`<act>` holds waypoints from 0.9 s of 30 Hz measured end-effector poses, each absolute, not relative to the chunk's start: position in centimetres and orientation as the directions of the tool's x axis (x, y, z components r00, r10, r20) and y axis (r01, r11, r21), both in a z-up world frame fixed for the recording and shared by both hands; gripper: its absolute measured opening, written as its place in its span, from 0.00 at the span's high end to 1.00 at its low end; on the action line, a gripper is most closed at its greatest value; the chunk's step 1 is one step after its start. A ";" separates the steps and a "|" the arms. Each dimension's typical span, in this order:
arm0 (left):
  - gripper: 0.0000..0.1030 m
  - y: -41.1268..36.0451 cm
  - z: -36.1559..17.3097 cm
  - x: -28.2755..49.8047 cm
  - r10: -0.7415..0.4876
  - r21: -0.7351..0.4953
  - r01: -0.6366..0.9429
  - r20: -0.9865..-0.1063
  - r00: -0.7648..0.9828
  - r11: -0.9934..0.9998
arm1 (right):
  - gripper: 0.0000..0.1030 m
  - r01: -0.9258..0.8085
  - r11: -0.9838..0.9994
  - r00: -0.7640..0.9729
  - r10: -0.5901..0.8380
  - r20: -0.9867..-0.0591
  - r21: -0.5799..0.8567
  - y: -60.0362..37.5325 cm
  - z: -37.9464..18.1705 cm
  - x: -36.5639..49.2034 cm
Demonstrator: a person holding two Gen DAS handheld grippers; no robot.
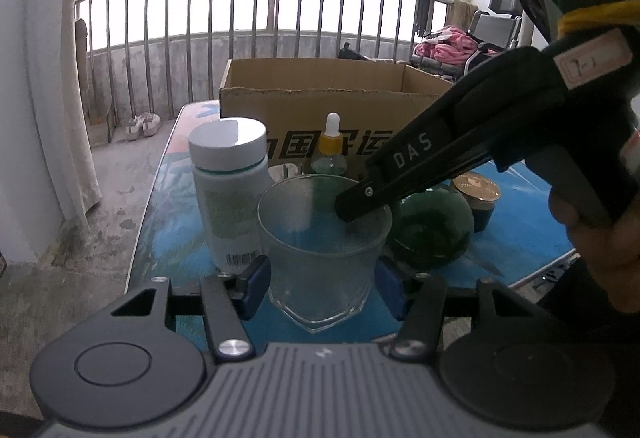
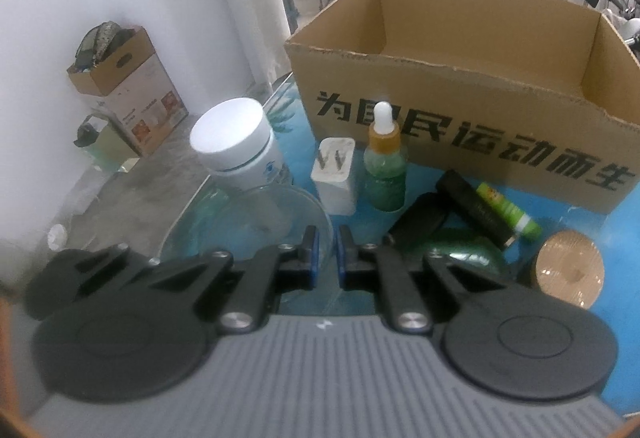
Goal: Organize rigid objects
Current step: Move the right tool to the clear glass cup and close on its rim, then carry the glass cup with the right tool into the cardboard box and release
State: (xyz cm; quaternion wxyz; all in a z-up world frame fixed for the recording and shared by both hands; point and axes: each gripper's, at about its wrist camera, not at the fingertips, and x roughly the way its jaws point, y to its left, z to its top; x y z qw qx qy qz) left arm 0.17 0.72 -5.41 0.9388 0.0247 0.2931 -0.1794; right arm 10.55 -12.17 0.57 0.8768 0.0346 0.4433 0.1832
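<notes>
glass cup (image 1: 320, 238) right of bottle (image 1: 230, 190) | box (image 1: 320, 90) behind both

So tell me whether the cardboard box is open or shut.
Open: the cardboard box has no lid or top flaps, so its inner walls show. Its floor is hidden.

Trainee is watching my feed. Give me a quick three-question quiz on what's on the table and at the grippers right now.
1. True or false: the dropper bottle lies inside the cardboard box.
2. What stands between the fingers of the left gripper? A) green tube B) clear glass C) gold-lidded jar
3. In the right wrist view, which item stands between the white-lidded bottle and the dropper bottle?

Key: 1. False; it stands on the table in front of the box. 2. B. 3. The white plug adapter.
</notes>
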 end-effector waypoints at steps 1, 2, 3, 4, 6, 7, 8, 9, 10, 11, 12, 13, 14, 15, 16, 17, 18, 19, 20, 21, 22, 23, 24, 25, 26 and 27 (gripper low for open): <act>0.43 0.9 -5.3 0.0 -0.323 -0.063 0.350 -0.563 0.761 0.934 | 0.92 -0.291 0.929 0.535 0.357 -0.766 0.230 -12.1 0.6 10.4; 0.43 1.0 -5.3 -0.3 -0.325 -0.067 0.350 -0.565 0.759 0.934 | 0.92 -0.293 0.927 0.531 0.360 -0.767 0.233 -12.0 0.6 10.2; 0.43 1.2 -5.3 -0.4 -0.325 -0.069 0.350 -0.567 0.757 0.934 | 0.92 -0.297 0.926 0.528 0.362 -0.768 0.232 -11.9 0.6 10.0; 0.43 1.3 -5.3 -0.5 -0.326 -0.068 0.352 -0.568 0.755 0.933 | 0.92 -0.300 0.926 0.525 0.362 -0.770 0.231 -11.7 0.6 9.7; 0.42 1.4 -5.3 -0.5 -0.334 -0.070 0.361 -0.569 0.751 0.930 | 0.92 -0.305 0.924 0.521 0.364 -0.772 0.229 -11.5 0.7 9.5; 0.38 1.4 -5.4 -0.3 -0.335 -0.072 0.361 -0.571 0.749 0.930 | 0.92 -0.306 0.924 0.520 0.364 -0.772 0.230 -11.5 0.7 9.4; 0.35 1.4 -5.6 -0.1 -0.337 -0.075 0.363 -0.576 0.744 0.929 | 0.91 -0.306 0.923 0.519 0.366 -0.772 0.232 -11.5 0.8 9.4; 0.31 1.3 -5.8 0.1 -0.339 -0.075 0.367 -0.580 0.740 0.927 | 0.91 -0.304 0.923 0.517 0.368 -0.773 0.236 -11.6 0.8 9.4; 0.29 1.2 -6.1 0.4 -0.340 -0.071 0.371 -0.584 0.737 0.926 | 0.91 -0.304 0.922 0.514 0.369 -0.774 0.238 -11.6 0.8 9.5; 0.29 1.1 -6.4 0.8 -0.338 -0.065 0.374 -0.594 0.730 0.925 | 0.90 -0.303 0.921 0.511 0.373 -0.775 0.244 -11.7 0.8 9.5; 0.29 0.9 -6.7 1.1 -0.334 -0.059 0.378 -0.605 0.722 0.924 | 0.90 -0.302 0.920 0.508 0.377 -0.775 0.250 -11.8 0.7 9.6; 0.30 0.8 -6.9 1.4 -0.335 -0.058 0.381 -0.609 0.719 0.923 | 0.90 -0.300 0.919 0.504 0.380 -0.775 0.256 -11.9 0.7 9.7; 0.30 0.8 -7.1 1.7 -0.339 -0.062 0.384 -0.611 0.716 0.921 | 0.89 -0.299 0.918 0.500 0.384 -0.776 0.261 -11.9 0.6 9.8; 0.30 0.8 -7.3 1.8 -0.343 -0.066 0.386 -0.611 0.714 0.920 | 0.89 -0.297 0.917 0.497 0.386 -0.778 0.265 -11.9 0.6 9.9; 0.30 0.7 -7.4 1.9 -0.345 -0.066 0.388 -0.609 0.714 0.919 | 0.88 -0.296 0.917 0.494 0.386 -0.779 0.267 -12.0 0.4 9.9; 0.30 0.6 -7.4 2.0 -0.345 -0.063 0.389 -0.608 0.715 0.919 | 0.87 -0.295 0.917 0.491 0.387 -0.781 0.269 -11.9 0.4 10.0; 0.30 0.5 -7.5 2.0 -0.344 -0.062 0.389 -0.608 0.716 0.919 | 0.87 -0.295 0.917 0.488 0.387 -0.782 0.270 -11.8 0.3 10.1; 0.30 0.5 -7.5 1.9 -0.344 -0.063 0.388 -0.607 0.716 0.919 | 0.86 -0.294 0.917 0.485 0.387 -0.784 0.271 -11.8 0.1 10.1; 0.30 0.6 -7.4 1.9 -0.344 -0.063 0.387 -0.605 0.718 0.920 | 0.86 -0.293 0.917 0.483 0.387 -0.785 0.272 -11.8 0.0 10.2; 0.30 0.6 -7.4 1.8 -0.342 -0.061 0.386 -0.604 0.720 0.921 | 0.86 -0.293 0.917 0.482 0.387 -0.786 0.272 -11.8 -0.2 10.3; 0.30 0.6 -7.4 1.8 -0.340 -0.060 0.384 -0.604 0.721 0.921 | 0.86 -0.291 0.917 0.482 0.388 -0.786 0.274 -11.8 -0.2 10.4; 0.30 0.5 -7.4 1.7 -0.340 -0.061 0.383 -0.604 0.721 0.922 | 0.87 -0.290 0.916 0.483 0.390 -0.784 0.277 -11.8 -0.3 10.3; 0.30 0.5 -7.4 1.5 -0.339 -0.061 0.382 -0.604 0.722 0.922 | 0.87 -0.290 0.916 0.485 0.391 -0.782 0.278 -11.8 -0.3 10.3; 0.30 0.5 -7.4 1.6 -0.337 -0.059 0.381 -0.604 0.722 0.923 | 0.87 -0.292 0.916 0.487 0.391 -0.781 0.276 -11.8 -0.3 10.3; 0.30 0.5 -7.3 1.5 -0.336 -0.060 0.380 -0.605 0.722 0.923 | 0.87 -0.292 0.916 0.489 0.390 -0.780 0.275 -11.8 -0.3 10.2; 0.30 0.4 -7.2 1.4 -0.336 -0.061 0.379 -0.606 0.721 0.923 | 0.87 -0.291 0.916 0.490 0.390 -0.780 0.275 -11.8 -0.4 10.2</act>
